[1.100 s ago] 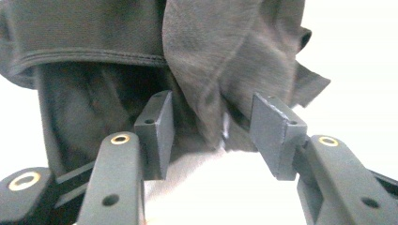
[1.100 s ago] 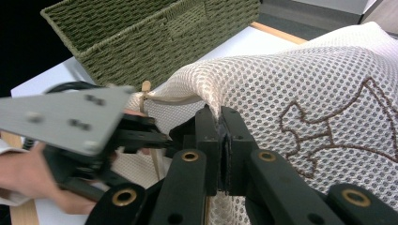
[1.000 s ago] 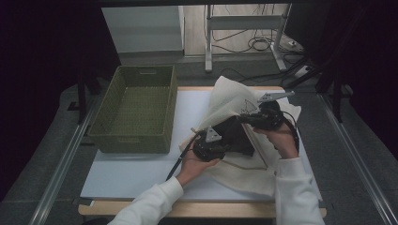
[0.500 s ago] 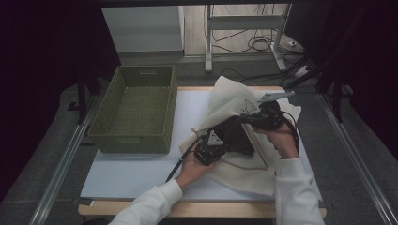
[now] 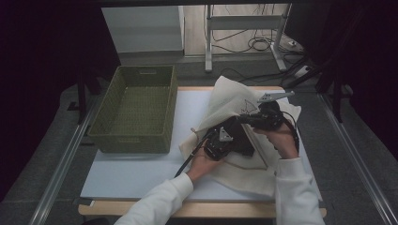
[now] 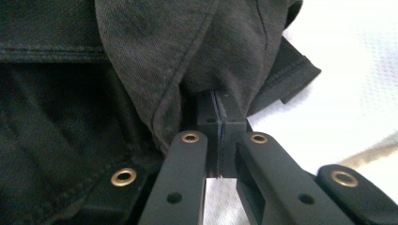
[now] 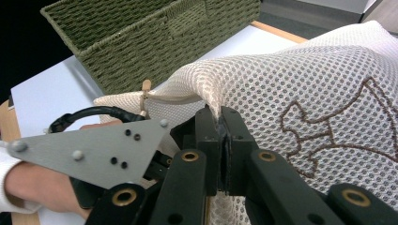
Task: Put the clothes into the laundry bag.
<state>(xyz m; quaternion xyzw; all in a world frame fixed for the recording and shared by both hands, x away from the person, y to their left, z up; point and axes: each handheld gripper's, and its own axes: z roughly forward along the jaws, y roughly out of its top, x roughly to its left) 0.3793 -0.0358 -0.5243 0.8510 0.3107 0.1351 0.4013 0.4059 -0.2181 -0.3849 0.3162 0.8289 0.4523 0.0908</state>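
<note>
your left gripper (image 5: 224, 140) sits nearest you, just past your left hand (image 5: 202, 161) at about 6 o'clock on the white table (image 5: 136, 173). its jaws have just been closing and now pinch a fold of the dark grey garment (image 6: 155, 70); in the left gripper view the two pads meet with the fabric's hem caught at their tips and the cloth bunched over them. the garment lies at the mouth of the cream mesh laundry bag (image 5: 230, 101), around the middle of the table, partly covered by the bag's fabric.

a little farther, at about 3 o'clock from the left gripper, your right gripper (image 5: 253, 121) is clamped on the rim of the mesh bag (image 7: 300, 84), holding that edge lifted; in the right gripper view the pads are pressed together on the mesh just beside the brown stitched drawing. the rest of the bag spreads flat toward you and off to 4 o'clock under your right forearm.

farther out, toward 10 o'clock, the green woven basket (image 5: 133, 110) stands well apart from both grippers
</note>
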